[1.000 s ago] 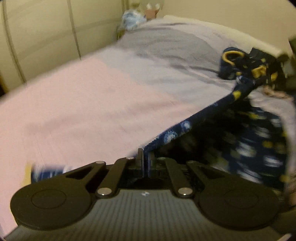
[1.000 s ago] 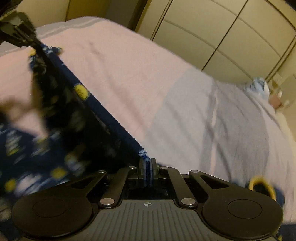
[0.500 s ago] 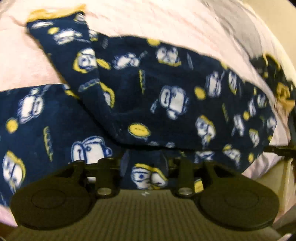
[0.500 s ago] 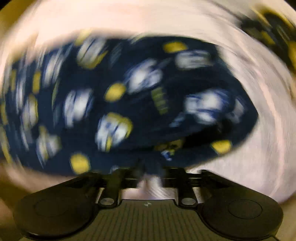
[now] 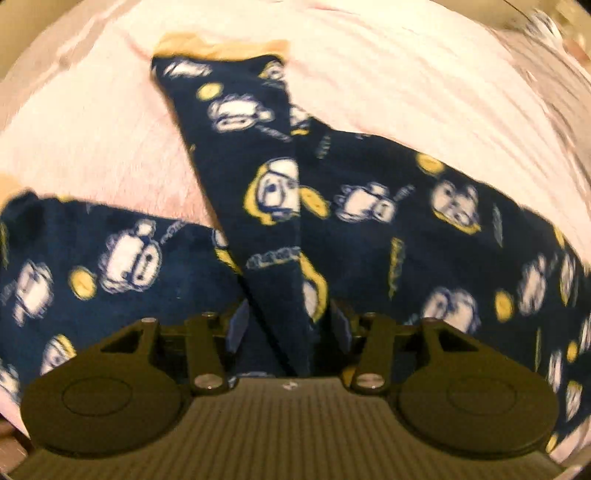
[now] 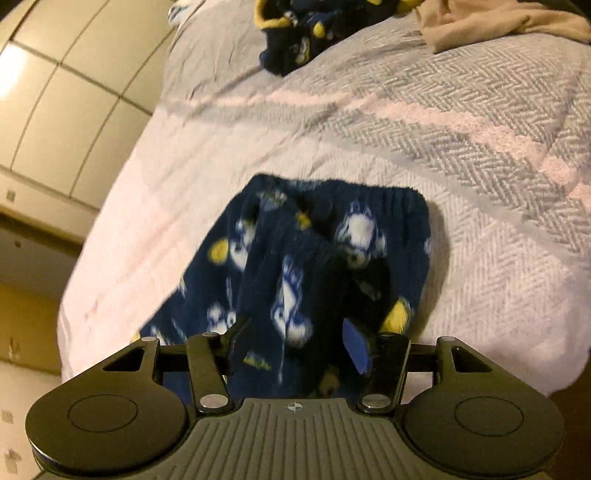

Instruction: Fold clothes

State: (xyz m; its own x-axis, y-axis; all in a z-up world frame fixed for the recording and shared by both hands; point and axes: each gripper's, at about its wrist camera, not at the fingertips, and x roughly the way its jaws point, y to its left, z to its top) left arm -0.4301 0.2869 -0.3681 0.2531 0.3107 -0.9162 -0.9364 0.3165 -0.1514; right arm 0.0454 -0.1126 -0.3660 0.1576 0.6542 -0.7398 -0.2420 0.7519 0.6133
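Note:
Navy fleece pyjama trousers (image 5: 388,229) with white monkey faces and yellow dots lie on the pink bedspread (image 5: 388,74). One leg, with a yellow cuff (image 5: 218,46), lies folded across the other. My left gripper (image 5: 288,325) is open, a fold of the fabric lying loose between its fingers. In the right wrist view the waistband end of the trousers (image 6: 325,229) lies on the bed. My right gripper (image 6: 299,343) is open over it, with fabric between the spread fingers.
A second navy and yellow garment (image 6: 303,33) and a beige cloth (image 6: 491,26) lie further up the grey and pink herringbone bedspread (image 6: 461,122). Cream wardrobe doors (image 6: 62,74) stand to the left, past the bed's edge.
Both grippers were shut on the trousers' edge and held it stretched above the bed. The trousers were swung down onto the bed, and both grippers have opened and let go.

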